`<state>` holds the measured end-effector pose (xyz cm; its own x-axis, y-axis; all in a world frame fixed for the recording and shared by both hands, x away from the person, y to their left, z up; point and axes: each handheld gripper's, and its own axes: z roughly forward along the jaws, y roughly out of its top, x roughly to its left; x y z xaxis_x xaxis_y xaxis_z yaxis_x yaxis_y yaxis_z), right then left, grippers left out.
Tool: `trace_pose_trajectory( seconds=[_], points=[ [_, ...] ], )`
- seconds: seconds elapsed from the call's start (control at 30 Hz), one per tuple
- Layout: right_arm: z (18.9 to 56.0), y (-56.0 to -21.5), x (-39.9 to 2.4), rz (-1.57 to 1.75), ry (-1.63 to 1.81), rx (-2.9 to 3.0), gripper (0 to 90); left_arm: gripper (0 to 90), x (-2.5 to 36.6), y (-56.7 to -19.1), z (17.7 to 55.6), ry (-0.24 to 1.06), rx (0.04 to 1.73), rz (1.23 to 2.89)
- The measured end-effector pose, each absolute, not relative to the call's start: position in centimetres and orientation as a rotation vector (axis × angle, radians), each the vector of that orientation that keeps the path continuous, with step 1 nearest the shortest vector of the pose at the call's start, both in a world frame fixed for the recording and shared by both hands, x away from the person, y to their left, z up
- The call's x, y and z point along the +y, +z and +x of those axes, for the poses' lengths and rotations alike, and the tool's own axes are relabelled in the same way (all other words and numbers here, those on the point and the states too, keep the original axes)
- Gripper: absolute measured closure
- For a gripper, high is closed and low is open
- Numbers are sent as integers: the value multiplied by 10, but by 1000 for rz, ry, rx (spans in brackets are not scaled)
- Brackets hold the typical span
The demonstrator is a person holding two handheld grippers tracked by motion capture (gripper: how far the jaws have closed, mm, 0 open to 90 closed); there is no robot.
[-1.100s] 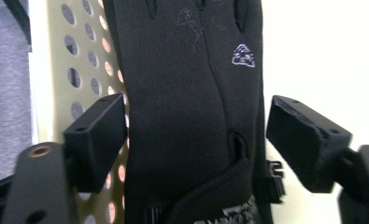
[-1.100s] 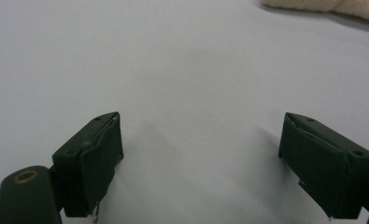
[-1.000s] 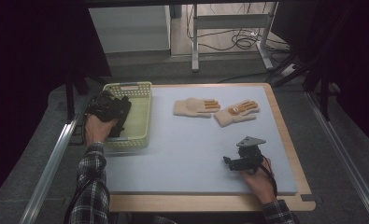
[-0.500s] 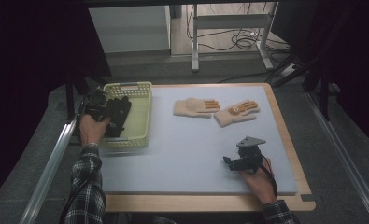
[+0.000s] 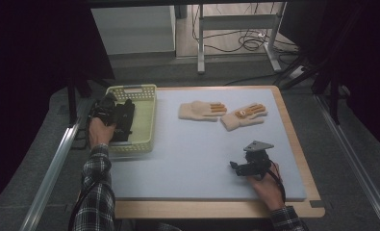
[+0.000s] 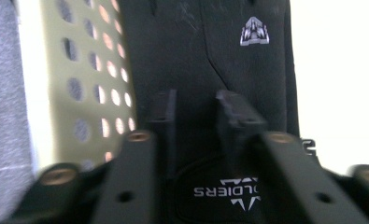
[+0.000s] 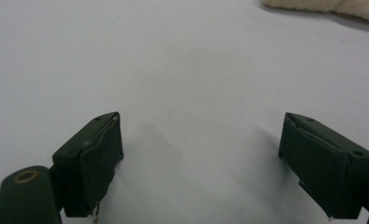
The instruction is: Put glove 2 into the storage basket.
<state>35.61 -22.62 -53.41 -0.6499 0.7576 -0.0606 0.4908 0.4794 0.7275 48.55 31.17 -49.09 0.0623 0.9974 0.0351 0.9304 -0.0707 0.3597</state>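
Left tongs [image 6: 196, 105] just closed, pinching black glove [image 6: 210, 56] — right tongs [image 7: 215, 154] wide open, empty.

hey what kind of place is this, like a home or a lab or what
Most likely a lab or recording workspace, not a home: a padded table boxed in by dark curtains, loose cables on the floor behind it, and a person holding a camera-fitted tool in each hand.

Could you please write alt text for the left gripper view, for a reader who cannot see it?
The left gripper has its two black jaws drawn close together on a black glove that bears a small grey emblem and white lettering; the jaws have just been closing. The glove lies in a pale yellow basket, whose perforated wall stands at the left.
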Motion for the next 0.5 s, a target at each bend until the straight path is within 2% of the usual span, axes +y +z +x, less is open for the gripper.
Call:
trace_pose_trajectory(
  seconds=[0.07, 0.13, 0.17, 0.27, 0.3, 0.5],
  points=[
    [356, -534, -226, 1045, 980, 2356, 131, 602, 315, -485, 482, 422, 1945, 2069],
    [356, -534, -226, 1046, 980, 2356, 130, 514, 318, -480, 477, 450, 1909, 2045],
    [356, -534, -226, 1046, 980, 2356, 130, 514, 319, -477, 475, 456, 1892, 2031],
    [356, -534, -226, 1045, 979, 2356, 130, 429, 321, -471, 468, 449, 1830, 2004],
    [356, -534, -226, 1046, 979, 2356, 130, 373, 321, -470, 466, 443, 1816, 1992],
    [356, -534, -226, 1045, 979, 2356, 130, 254, 324, -468, 453, 404, 1727, 1890]
  ],
)
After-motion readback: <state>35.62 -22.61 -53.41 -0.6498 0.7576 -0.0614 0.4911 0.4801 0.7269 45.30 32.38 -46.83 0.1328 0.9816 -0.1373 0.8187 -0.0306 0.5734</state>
